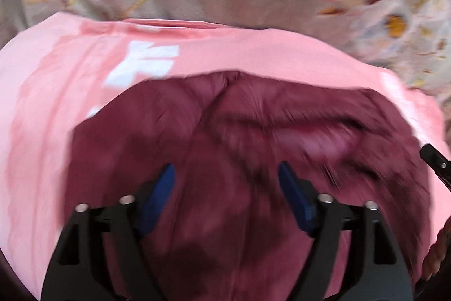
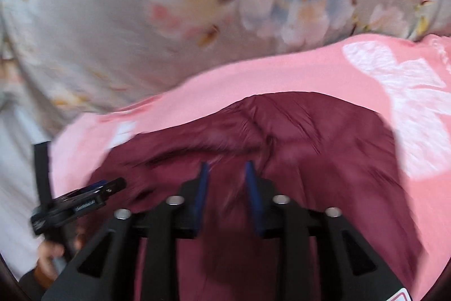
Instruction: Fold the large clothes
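The left gripper (image 1: 227, 174) gapes wide, gripping nothing, above the maroon garment (image 1: 225, 131), which lies on a pink cloth (image 1: 42, 103). The right gripper (image 2: 227, 168), at 3 o'clock, stands part-open and empty.

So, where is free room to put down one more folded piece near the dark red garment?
The floral sheet beyond the far edge of the pink cloth lies bare in both views. The pink border on either side of the maroon garment is narrow. It is crowded directly over the garment, where the open left gripper and open right gripper hover.
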Motion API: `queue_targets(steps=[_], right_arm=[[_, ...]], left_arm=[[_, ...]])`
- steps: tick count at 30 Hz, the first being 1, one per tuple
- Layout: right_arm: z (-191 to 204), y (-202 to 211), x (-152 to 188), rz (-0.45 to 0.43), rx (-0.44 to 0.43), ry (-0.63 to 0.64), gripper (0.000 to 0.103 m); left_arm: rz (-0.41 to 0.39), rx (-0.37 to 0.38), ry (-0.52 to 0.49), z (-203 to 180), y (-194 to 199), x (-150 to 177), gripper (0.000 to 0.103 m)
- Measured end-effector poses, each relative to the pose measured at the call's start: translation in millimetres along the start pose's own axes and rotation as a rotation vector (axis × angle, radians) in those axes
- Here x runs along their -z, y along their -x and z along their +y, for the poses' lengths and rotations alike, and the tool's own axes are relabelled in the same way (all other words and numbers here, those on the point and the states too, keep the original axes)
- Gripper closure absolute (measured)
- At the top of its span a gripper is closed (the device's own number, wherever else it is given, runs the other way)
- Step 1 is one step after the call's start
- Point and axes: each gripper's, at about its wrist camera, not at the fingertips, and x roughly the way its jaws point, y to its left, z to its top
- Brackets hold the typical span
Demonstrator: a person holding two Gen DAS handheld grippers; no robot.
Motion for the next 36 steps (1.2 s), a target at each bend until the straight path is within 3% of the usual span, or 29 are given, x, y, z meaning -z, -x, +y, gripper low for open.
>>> queue_targets(steps=[3,7,10,14,17,19,25,27,28,30,31,32,33,36], right_arm=[[-12,86,39,-0.024,0.048,0.035,0.04],[-12,176,106,0.002,0.127,0.066,0.033],[-34,230,165,0.042,0.182,-0.006,0.029],[-58,262,225,0.11,0.178,-0.136,0.029],[-68,269,258,0.121,0.152,-0.213,0.028],[-68,269,264,0.095,0.133,-0.232,0.027],[-61,252,257,0.044,0.1,-0.295,0.027],[-58,244,253,0.033,0.089,-0.315,0.031],[-57,241,252,0.027,0.091,-0.316,0.035],[-51,233,249,0.027,0.093,-0.31,0.07],[-50,231,249,0.032,0.086,-0.313,0.079],[-49,230,248,0.031,0.075,-0.324,0.088],[-48,232,247,0.025,0.063,-0.328,0.094],[-38,249,245,-0.016,0.041,-0.294,0.097]], left_arm=[[-0.015,0.076,0.024,24,70,51,0.011],[0.038,0.079,0.084,67,135,128,0.009],[0.092,0.07,0.175,104,169,189,0.009],[0.131,0.039,0.245,129,198,255,0.009],[0.132,0.077,0.303,134,207,286,0.009],[0.13,0.113,0.34,132,207,294,0.009],[0.092,0.127,0.429,123,201,293,0.009],[0.085,0.16,0.453,119,199,291,0.02],[0.097,0.185,0.455,115,195,289,0.038],[0.116,0.191,0.444,106,192,288,0.057],[0.121,0.173,0.416,99,192,287,0.073],[0.118,0.164,0.398,96,193,286,0.082],[0.108,0.159,0.389,94,199,286,0.087],[0.072,0.196,0.4,99,219,285,0.097]])
